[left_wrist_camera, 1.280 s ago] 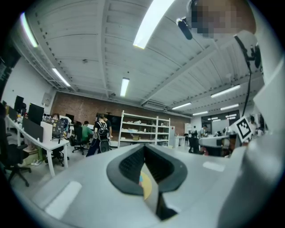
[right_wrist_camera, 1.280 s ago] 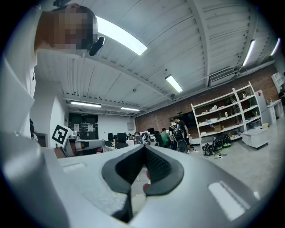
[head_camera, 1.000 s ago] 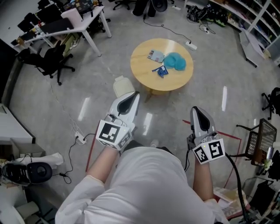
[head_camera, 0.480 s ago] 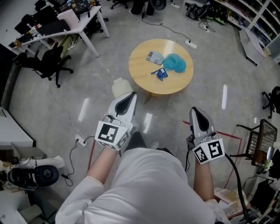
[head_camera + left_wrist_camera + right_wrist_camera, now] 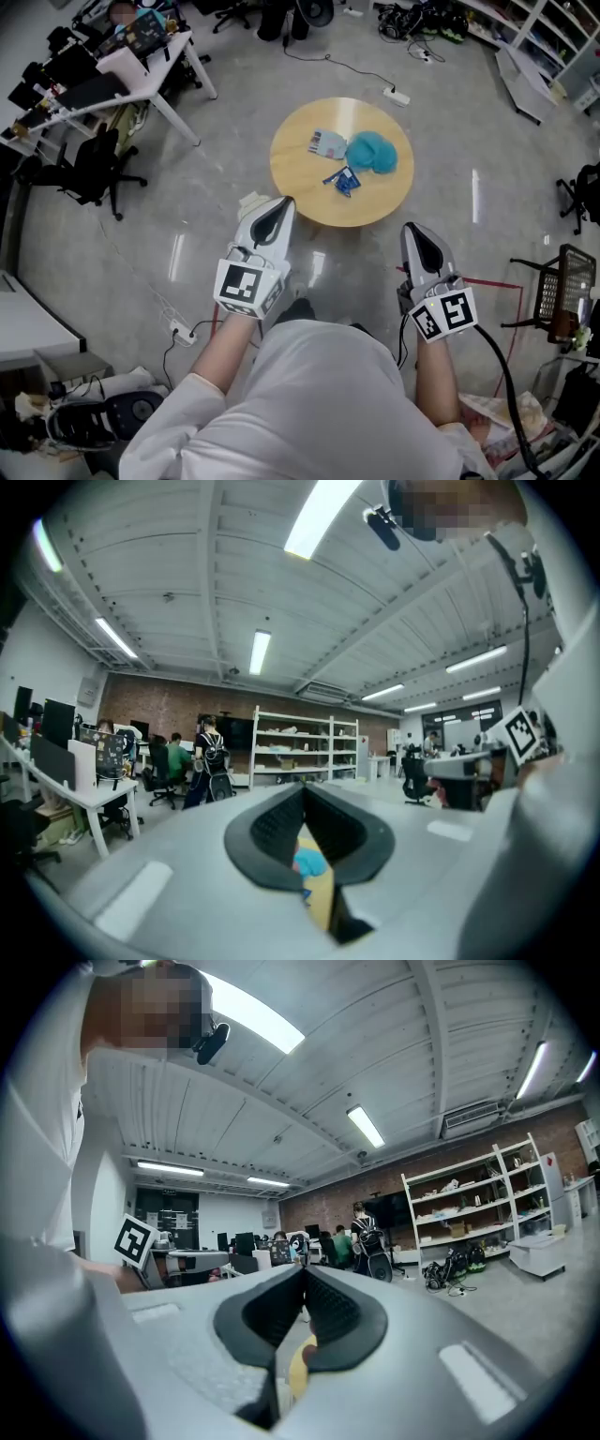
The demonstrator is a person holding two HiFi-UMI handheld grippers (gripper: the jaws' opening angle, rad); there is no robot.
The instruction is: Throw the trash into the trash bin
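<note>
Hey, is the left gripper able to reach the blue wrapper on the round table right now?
Probably not yet. The left gripper is held level, above and short of the table, while the blue wrapper lies near its middle. Nothing blocks the way; stepping closer should do.

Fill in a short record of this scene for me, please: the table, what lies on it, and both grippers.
table: round wooden table, on the floor ahead of the person
on the table: teal crumpled item; pale flat packet; small blue wrapper
left gripper: jaws together, nothing held, pointing toward the table
right gripper: jaws together, nothing held, over the floor
task progress: no trash picked up yet; all three items lie on the table
</note>
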